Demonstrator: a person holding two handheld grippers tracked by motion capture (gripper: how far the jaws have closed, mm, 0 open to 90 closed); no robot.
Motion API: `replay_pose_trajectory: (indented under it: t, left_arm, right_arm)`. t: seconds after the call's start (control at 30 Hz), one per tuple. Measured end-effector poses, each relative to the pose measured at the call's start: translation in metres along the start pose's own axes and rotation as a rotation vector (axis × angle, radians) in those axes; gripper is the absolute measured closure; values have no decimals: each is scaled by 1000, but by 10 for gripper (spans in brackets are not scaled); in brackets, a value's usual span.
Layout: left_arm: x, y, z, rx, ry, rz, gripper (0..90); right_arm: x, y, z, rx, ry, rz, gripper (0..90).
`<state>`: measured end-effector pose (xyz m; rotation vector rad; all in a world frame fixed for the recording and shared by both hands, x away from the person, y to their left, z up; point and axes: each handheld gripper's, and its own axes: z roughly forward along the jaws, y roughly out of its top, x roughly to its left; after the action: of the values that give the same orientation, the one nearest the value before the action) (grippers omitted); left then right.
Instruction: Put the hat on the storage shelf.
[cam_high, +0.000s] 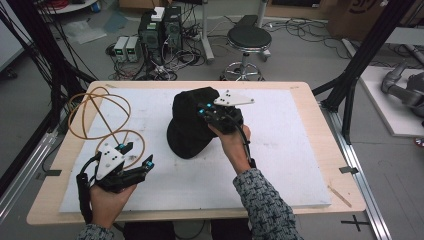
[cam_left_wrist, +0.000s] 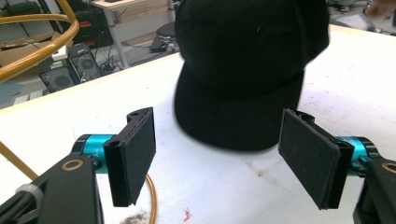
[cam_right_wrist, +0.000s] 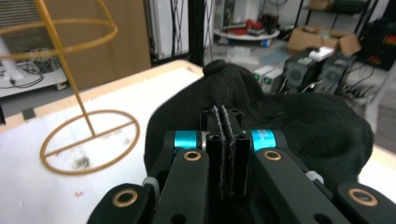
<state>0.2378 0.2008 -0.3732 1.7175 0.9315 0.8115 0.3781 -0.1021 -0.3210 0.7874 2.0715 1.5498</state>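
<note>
On the table (cam_high: 300, 150), one black cap (cam_high: 192, 125), one wire stand (cam_high: 100, 120).

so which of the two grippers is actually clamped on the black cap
The right gripper, at the cap: its pads are pinched together on the cap's fabric. The left gripper sits apart near the wire stand, jaws wide open on nothing.

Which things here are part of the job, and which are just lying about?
In the job: black cap, pinched by the shut right gripper; wire hat stand; open left gripper.
Lying about: stool, computer towers on the floor.
</note>
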Motion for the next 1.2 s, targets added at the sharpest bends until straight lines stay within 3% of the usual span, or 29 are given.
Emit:
replay_pose_trajectory:
  t: [0.4, 0.53, 0.87, 1.07, 1.2]
  left_arm:
    - [-3, -2, -8, -15, 1, -6, 277]
    - [-4, -4, -11, -14, -1, -2, 277]
    - [-3, -8, -14, -7, 0, -8, 278]
    - [-2, -9, -18, -10, 3, -6, 279]
    - [-1, -10, -22, -11, 9, -6, 280]
  right_arm:
    - [3, 50, -18, -95, 3, 0, 898]
    - [7, 77, -22, -152, 12, 11, 898]
    - [18, 132, -19, -256, 79, 37, 898]
    - [25, 147, -12, -288, 117, 52, 898]
    - [29, 155, -8, -328, 145, 91, 898]
